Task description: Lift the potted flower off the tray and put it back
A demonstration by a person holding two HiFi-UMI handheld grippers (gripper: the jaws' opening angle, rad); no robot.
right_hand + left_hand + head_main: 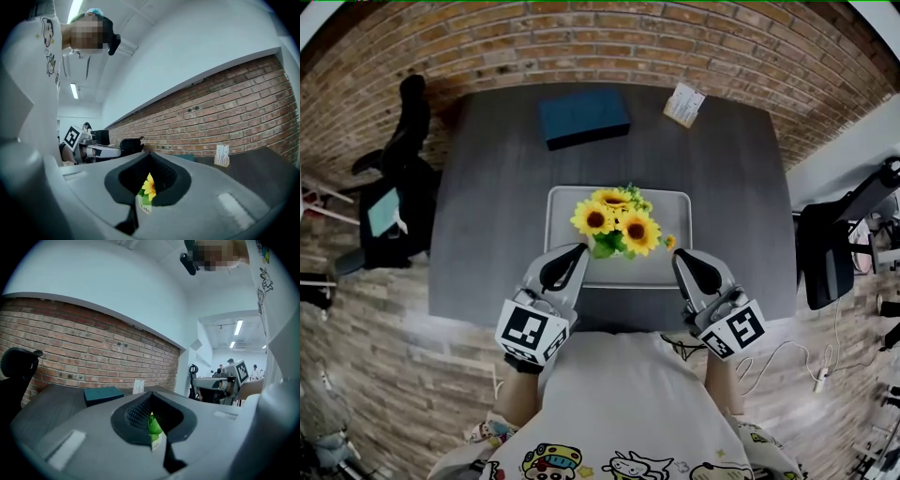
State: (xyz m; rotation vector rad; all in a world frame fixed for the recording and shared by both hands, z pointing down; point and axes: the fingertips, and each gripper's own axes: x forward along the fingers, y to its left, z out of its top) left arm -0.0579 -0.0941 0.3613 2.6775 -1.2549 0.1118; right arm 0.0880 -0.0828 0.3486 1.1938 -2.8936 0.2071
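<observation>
The potted flower (617,225), yellow sunflowers with green leaves, stands on the grey tray (564,202) in the middle of the dark table; in the head view its blossoms hide its pot. My left gripper (581,249) hovers over the tray's front left part, just left of the flower. My right gripper (679,255) sits over the front right part. Both have their jaws together with nothing between them. In the left gripper view the left gripper (151,395) frames a green leaf (153,425) and the white pot. In the right gripper view the right gripper (149,155) frames a sunflower (149,186).
A dark teal box (582,116) lies at the back of the table (487,187), with a small card stand (684,103) to its right. Black office chairs stand left (398,187) and right (830,244) of the table. A brick wall runs behind it.
</observation>
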